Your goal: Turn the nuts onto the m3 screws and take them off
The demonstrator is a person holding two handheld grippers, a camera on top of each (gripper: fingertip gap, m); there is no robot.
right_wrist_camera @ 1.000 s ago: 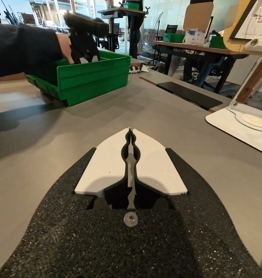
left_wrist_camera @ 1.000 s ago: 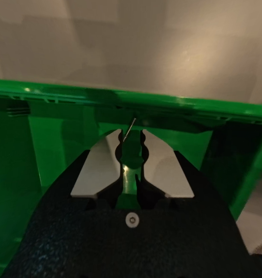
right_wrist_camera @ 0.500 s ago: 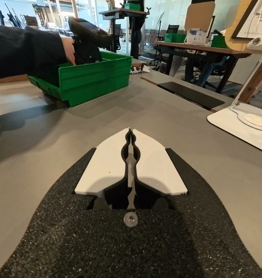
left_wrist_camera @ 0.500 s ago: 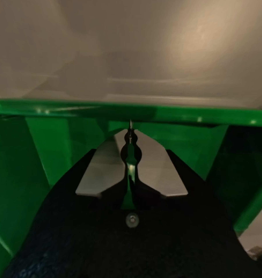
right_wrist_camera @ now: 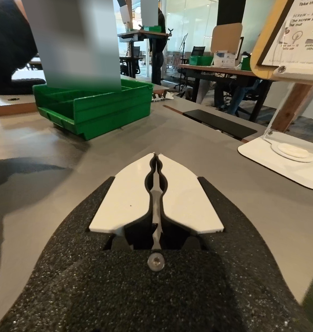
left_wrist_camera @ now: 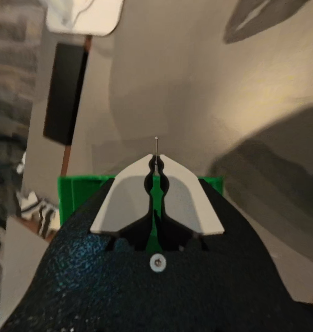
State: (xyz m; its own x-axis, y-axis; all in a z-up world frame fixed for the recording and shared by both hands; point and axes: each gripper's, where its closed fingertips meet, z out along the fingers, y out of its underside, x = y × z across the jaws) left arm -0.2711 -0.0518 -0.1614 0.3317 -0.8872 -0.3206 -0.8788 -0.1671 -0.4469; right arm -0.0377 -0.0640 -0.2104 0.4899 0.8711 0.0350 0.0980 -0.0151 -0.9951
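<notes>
In the left wrist view my left gripper [left_wrist_camera: 156,156] is shut on a thin metal screw [left_wrist_camera: 156,147]. The screw sticks straight out past the white fingertips [left_wrist_camera: 145,159] and is held in the air above the grey table. The green bin [left_wrist_camera: 67,190] lies just below and behind the fingers. In the right wrist view my right gripper [right_wrist_camera: 156,154] is shut with nothing between its white fingers. It hovers low over the grey table [right_wrist_camera: 188,147]. The green bin [right_wrist_camera: 98,107] with several compartments stands at the far left of this view.
A white stand base [right_wrist_camera: 286,161] with a framed instruction card [right_wrist_camera: 295,36] is at the right. A black strip [right_wrist_camera: 218,122] lies in the table beyond my right gripper. A person's dark sleeve [right_wrist_camera: 6,45] is at the upper left. Other desks and green bins stand in the background. The gap from one gripper's tips to the other's is roughly 25 centimetres.
My left gripper closed on the screw inside the green bin and lifted it out and up over the table. My right gripper stayed shut and shifted only a little.
</notes>
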